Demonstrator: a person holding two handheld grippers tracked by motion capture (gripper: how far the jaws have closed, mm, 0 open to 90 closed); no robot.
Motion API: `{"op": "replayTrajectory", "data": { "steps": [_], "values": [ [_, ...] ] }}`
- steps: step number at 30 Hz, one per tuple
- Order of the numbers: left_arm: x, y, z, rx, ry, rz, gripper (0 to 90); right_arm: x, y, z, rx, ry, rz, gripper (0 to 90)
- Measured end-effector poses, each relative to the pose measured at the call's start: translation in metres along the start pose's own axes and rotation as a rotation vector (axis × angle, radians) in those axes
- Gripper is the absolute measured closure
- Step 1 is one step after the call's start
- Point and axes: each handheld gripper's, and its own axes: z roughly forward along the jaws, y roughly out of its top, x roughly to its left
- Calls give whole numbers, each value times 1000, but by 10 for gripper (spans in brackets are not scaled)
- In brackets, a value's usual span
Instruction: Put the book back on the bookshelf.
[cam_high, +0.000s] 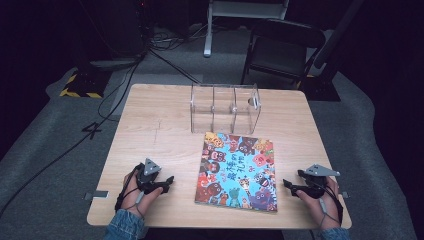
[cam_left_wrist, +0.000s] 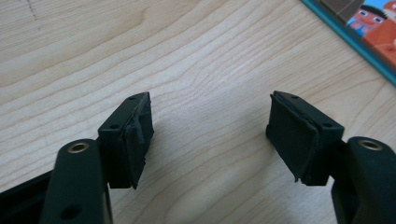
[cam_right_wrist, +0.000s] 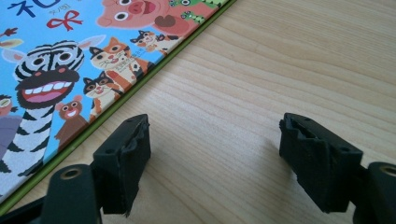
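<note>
My left gripper (cam_high: 169, 180) rests low over the wooden table (cam_high: 150, 130), its jaws standing apart with only bare wood grain between them, as the left gripper view (cam_left_wrist: 210, 135) confirms; nothing is clamped. My left hand (cam_high: 135, 192) wraps the gripper's body, and the grey three-cornered plate sits on top of it. Ahead of these jaws and slightly to their right lies the picture book (cam_high: 236, 171), flat on the table with its cover up, its turquoise edge (cam_left_wrist: 355, 42) entering the upper corner of the left gripper view; book and gripper are near but apart. My right gripper (cam_high: 287, 185), held in my right hand (cam_high: 320, 200), faces the book from the opposite side, its jaws likewise apart over bare wood (cam_right_wrist: 215, 154) and closed on nothing. In the right gripper view the book (cam_right_wrist: 70, 65) lies just beyond and beside the jaw at the left of that view, its green-edged cover of cartoon animals not touched by it. Farther from both grippers, past the book's far edge, stands a clear plastic organiser (cam_high: 225, 107) with upright compartments, close to the book.
</note>
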Motion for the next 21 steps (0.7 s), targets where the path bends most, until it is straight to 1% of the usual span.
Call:
{"op": "replayTrajectory", "data": {
  "steps": [1, 2, 4, 6, 7, 8, 9, 11, 12, 13, 16, 17, 18, 19, 21],
  "values": [
    [0, 1, -1, -10, -2, 0, 324, 0, 0, -1, 4, -3, -2, 252],
    [-1, 3, -2, -16, -7, -11, 327, 1, 1, -3, 1, -8, -5, 252],
    [-2, 7, -4, -36, -16, -22, 330, 3, 3, -8, -23, -15, -10, 249],
    [-3, 9, -4, -36, -21, -23, 331, 5, 4, -11, -32, -17, -12, 245],
    [-6, 12, -3, -36, -28, -12, 332, 8, 5, -15, -36, -12, -16, 242],
    [-6, 12, -3, -36, -28, -12, 333, 8, 5, -15, -36, -12, -16, 242],
    [-9, 15, -2, -32, -35, -9, 333, 9, 5, -17, -32, -11, -17, 240],
    [-13, 19, 0, -37, -60, -13, 335, 12, 3, -21, -28, -4, -17, 235],
    [-15, 21, 1, -39, -68, -1, 336, 13, 3, -22, -26, -1, -16, 233],
    [-15, 21, 1, -39, -68, -1, 340, 13, 3, -22, -26, -1, -16, 233],
    [-21, 27, 6, -44, -94, 13, 342, 17, -1, -30, -30, 5, -10, 228],
    [-22, 28, 7, -47, -98, 17, 342, 17, -1, -30, -30, 5, -10, 228],
    [-24, 29, 8, -46, -101, 18, 342, 18, -1, -31, -26, 5, -6, 227],
    [-27, 32, 10, -43, -115, 21, 343, 21, -2, -34, -22, 11, -12, 225],
    [-29, 34, 11, -41, -122, 26, 343, 22, -3, -35, -19, 14, -12, 223]
  ]
}}
